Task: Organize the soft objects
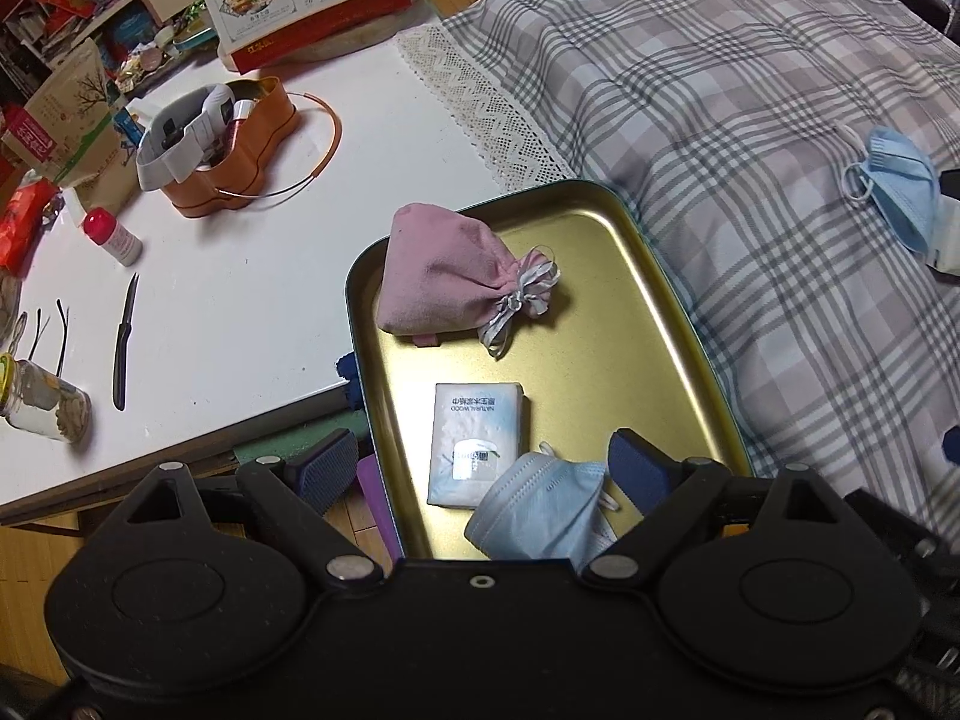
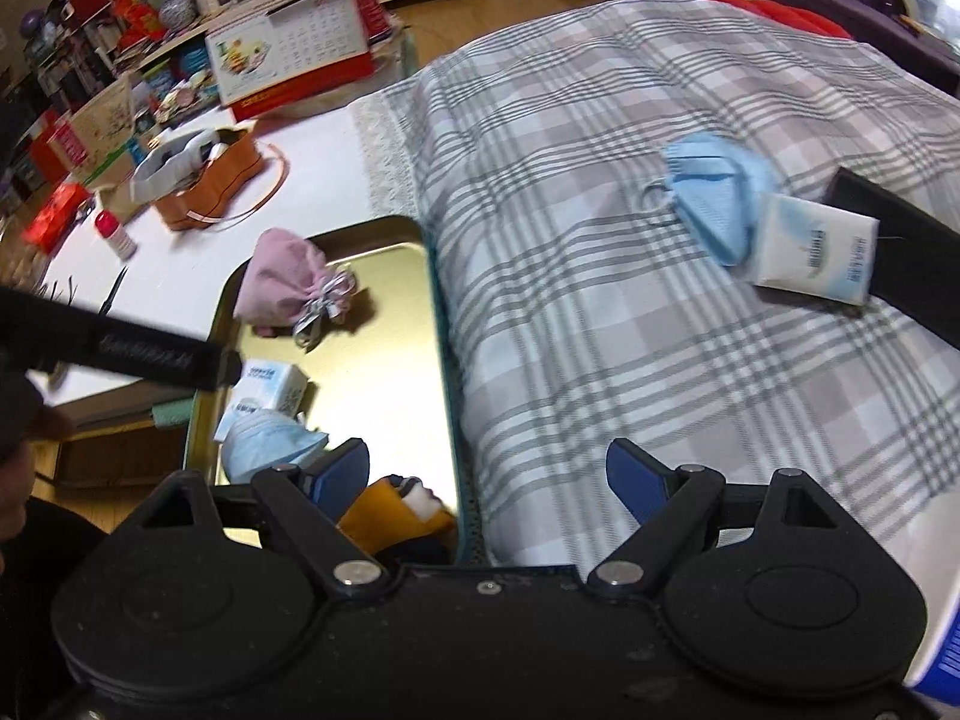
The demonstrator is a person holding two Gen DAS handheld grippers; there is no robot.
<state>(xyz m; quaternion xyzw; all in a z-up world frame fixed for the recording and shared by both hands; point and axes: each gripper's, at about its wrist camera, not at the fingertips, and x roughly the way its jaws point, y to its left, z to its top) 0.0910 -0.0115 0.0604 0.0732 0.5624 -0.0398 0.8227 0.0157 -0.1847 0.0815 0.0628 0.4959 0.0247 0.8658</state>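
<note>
Both wrist cameras look steeply down along their grippers' fingers, close above the scene. The left view centres on the gold metal tray [image 1: 600,276]; the right sits further right, over the grey checked quilt [image 2: 600,276]. They share both.

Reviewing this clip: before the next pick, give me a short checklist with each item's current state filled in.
1. Left gripper open, nothing pinched: ok.
2. Right gripper open and empty: ok.
3. Tray has bare floor left for more items: ok.
4. Pink pouch, tissue pack and face mask lie inside the tray: ok.
5. Second mask and second tissue pack collected: not ok, both lie on the plaid blanket.
</note>
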